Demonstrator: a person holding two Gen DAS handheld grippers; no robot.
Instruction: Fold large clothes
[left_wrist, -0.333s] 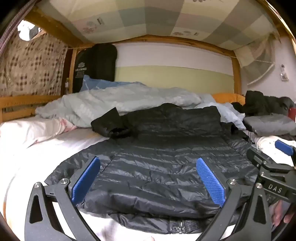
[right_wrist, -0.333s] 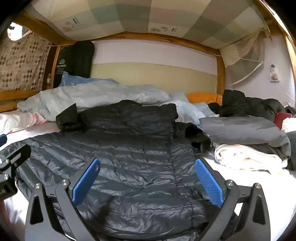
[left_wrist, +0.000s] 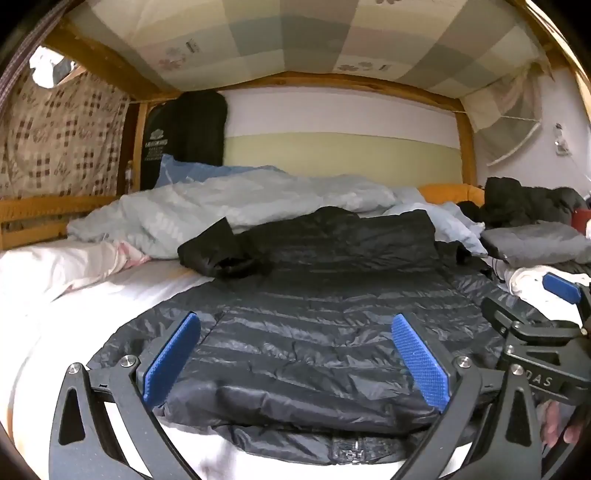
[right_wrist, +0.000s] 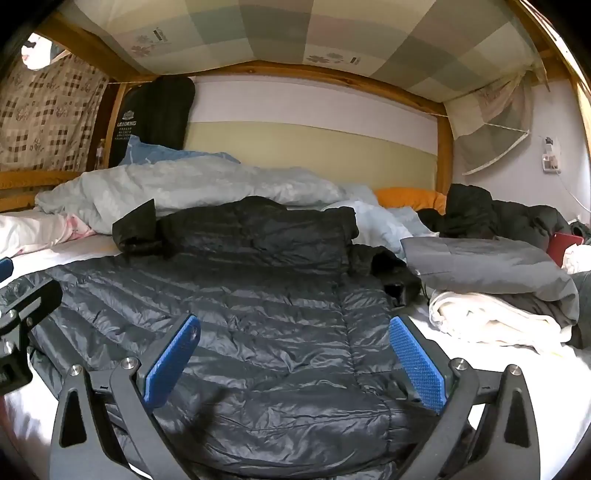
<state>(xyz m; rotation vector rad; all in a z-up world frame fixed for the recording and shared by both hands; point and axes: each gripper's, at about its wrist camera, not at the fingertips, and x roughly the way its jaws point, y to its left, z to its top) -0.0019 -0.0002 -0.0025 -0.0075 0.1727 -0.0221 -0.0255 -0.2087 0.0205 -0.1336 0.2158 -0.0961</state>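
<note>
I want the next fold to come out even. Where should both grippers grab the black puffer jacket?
Probably the near hem of the black puffer jacket, one gripper per corner, coming in low from the front: that edge lies flat, facing both open grippers, left gripper and right gripper.

A: How is the left gripper (left_wrist: 295, 354) held?
B: Its blue pads (left_wrist: 171, 358) are spread wide, nothing clamped between them

A: And the right gripper (right_wrist: 293, 354)?
B: Spread just as wide, held level beside the left; part of a hand (left_wrist: 559, 430) is seen behind it
</note>
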